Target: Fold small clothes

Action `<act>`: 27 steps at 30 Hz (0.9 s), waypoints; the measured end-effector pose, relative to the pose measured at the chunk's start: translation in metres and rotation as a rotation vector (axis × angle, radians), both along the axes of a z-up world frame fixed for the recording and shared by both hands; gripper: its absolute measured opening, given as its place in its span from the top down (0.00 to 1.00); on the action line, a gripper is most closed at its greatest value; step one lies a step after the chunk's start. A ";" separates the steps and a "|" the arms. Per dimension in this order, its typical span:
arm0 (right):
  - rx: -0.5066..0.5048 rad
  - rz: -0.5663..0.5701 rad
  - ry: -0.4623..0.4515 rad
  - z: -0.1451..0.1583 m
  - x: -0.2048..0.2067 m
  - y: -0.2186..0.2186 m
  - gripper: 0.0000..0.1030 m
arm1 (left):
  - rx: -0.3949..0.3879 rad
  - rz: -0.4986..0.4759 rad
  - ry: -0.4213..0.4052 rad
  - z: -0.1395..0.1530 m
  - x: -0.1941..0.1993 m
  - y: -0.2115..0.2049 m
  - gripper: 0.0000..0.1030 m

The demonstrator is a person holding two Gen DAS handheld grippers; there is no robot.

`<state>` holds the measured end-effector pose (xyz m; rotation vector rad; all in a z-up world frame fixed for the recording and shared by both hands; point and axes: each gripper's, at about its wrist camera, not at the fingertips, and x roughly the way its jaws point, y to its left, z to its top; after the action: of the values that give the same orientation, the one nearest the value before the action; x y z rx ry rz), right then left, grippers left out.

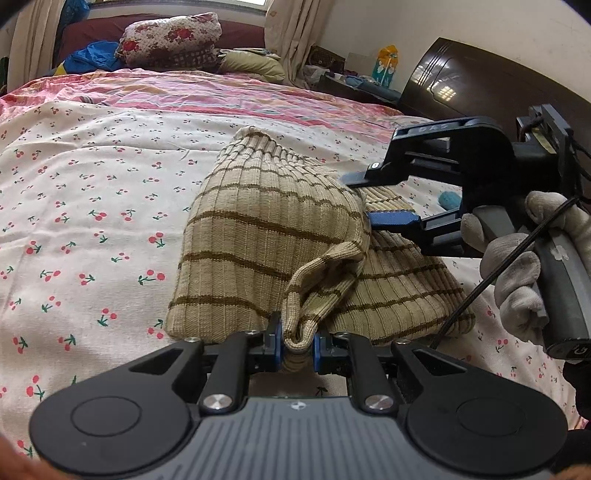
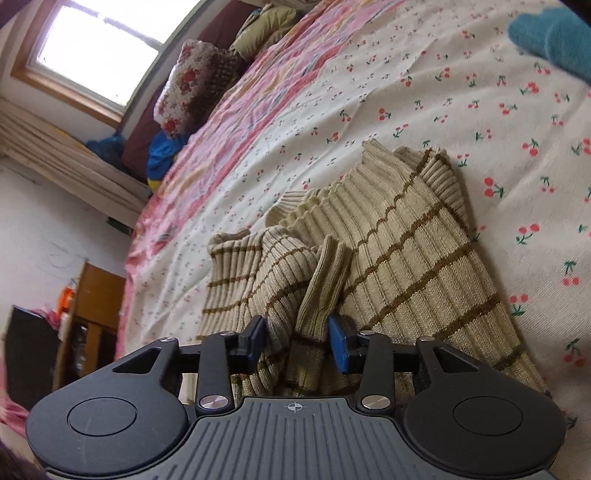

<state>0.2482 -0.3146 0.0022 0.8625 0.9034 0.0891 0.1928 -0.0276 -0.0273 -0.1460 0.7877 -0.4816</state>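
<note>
A beige ribbed knit garment [image 1: 258, 229] with brown stripes lies partly folded on the cherry-print bed sheet [image 1: 92, 221]. My left gripper [image 1: 297, 343] is shut on a bunched fold at the garment's near edge. In the left wrist view, my right gripper [image 1: 364, 199] reaches in from the right, held by a gloved hand [image 1: 517, 266], with its blue pads standing either side of the garment's raised right edge. In the right wrist view, the right gripper [image 2: 297, 339] is open, and a loose fold of the garment [image 2: 406, 251] stands between the pads without being pinched.
A teal cloth [image 2: 546, 33] lies on the sheet beyond the garment. A floral quilt bundle [image 1: 173, 35] and other bedding are piled at the far end of the bed. A dark wooden headboard [image 1: 480, 85] stands to the right. A wooden cabinet [image 2: 92, 295] sits beside the bed.
</note>
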 end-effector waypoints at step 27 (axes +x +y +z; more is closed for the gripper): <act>-0.371 0.286 -0.159 0.086 0.025 0.004 0.84 | -0.073 -0.131 -0.070 0.058 -0.002 -0.069 0.80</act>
<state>0.2734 -0.3102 0.0884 0.3732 0.8546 0.2269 0.1904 -0.0962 0.0310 -0.1448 0.7146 -0.6365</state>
